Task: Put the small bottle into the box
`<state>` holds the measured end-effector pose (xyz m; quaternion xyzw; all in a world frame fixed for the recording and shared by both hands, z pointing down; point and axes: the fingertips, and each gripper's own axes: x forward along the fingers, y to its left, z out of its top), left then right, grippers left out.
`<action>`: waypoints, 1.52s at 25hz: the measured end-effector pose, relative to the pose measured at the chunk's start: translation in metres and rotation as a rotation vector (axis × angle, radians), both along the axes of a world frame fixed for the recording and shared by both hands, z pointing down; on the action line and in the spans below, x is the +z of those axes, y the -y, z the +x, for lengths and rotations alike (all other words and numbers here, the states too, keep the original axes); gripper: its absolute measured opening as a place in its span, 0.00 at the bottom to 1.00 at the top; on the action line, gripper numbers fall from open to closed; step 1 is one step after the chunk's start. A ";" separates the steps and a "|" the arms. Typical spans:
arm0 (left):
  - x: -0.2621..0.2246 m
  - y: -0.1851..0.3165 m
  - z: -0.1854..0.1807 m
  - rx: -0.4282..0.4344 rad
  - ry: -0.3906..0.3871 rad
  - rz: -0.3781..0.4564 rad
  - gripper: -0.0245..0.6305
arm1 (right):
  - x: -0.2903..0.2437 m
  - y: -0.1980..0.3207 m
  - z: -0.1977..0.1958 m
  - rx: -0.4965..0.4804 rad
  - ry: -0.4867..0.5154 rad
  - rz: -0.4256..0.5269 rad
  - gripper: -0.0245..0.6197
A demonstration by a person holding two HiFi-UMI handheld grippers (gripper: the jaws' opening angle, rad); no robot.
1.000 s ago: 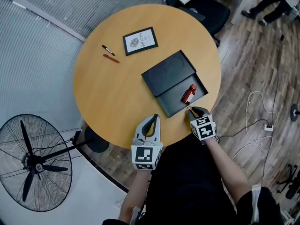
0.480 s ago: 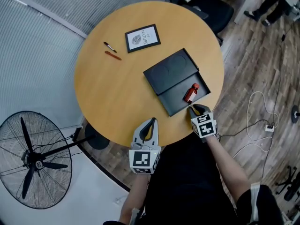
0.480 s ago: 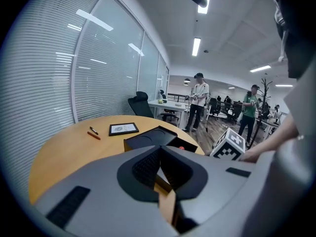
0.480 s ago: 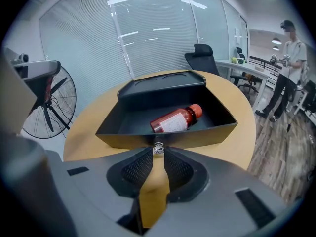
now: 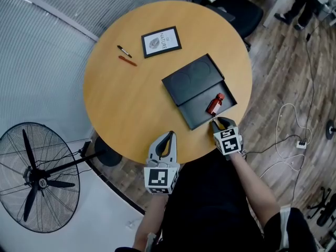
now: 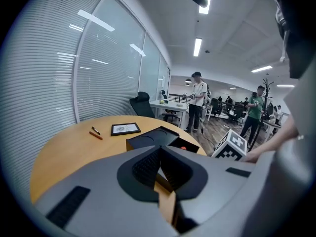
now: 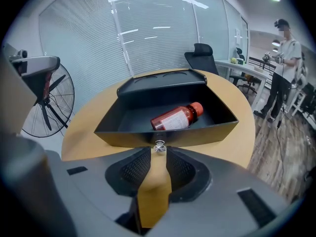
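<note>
So the small bottle (image 5: 214,104) is already lying on its side in the pulled-out drawer (image 5: 195,118) of the black box (image 5: 193,77), right of centre in the head view. In the right gripper view its cap points to the upper right.

My guess on handling: light, stiff, and smooth and round, so it'll probably roll if the drawer gets shoved hard. If it ever needs grabbing again, I'd pinch across the labelled body, not the cap. It looks like tinted glass or plastic, can't tell which, so be gentle.

The right gripper (image 5: 222,123) sits at the drawer's front edge with its jaws spread. They've just been opening. The little shiny knob (image 7: 159,146) sits between the tips, and there's a gap on both sides, so nothing's being squeezed.

The left gripper (image 5: 168,138) is parked at the lower edge of the round table (image 5: 126,114), well apart from the box, with its jaws pressed together on nothing.

Compared with a second ago, not much differs. The bottle and drawer sit where they were and the hands barely budge. The real change is the right jaws letting go of the knob.
</note>
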<state>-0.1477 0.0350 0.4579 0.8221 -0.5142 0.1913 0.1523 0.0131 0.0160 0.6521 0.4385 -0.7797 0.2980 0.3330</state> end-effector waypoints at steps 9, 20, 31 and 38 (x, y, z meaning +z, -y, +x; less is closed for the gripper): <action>0.002 0.000 -0.007 -0.006 0.006 -0.004 0.04 | 0.002 0.005 -0.001 0.022 0.003 -0.023 0.18; -0.002 0.005 -0.009 -0.010 -0.004 0.007 0.04 | 0.001 0.004 -0.003 0.019 -0.011 -0.019 0.17; -0.003 0.012 -0.016 -0.038 -0.005 0.010 0.04 | -0.006 0.026 -0.013 0.000 0.005 -0.004 0.17; -0.004 0.016 -0.019 -0.056 -0.006 0.011 0.04 | -0.006 0.041 -0.018 -0.011 0.006 0.002 0.16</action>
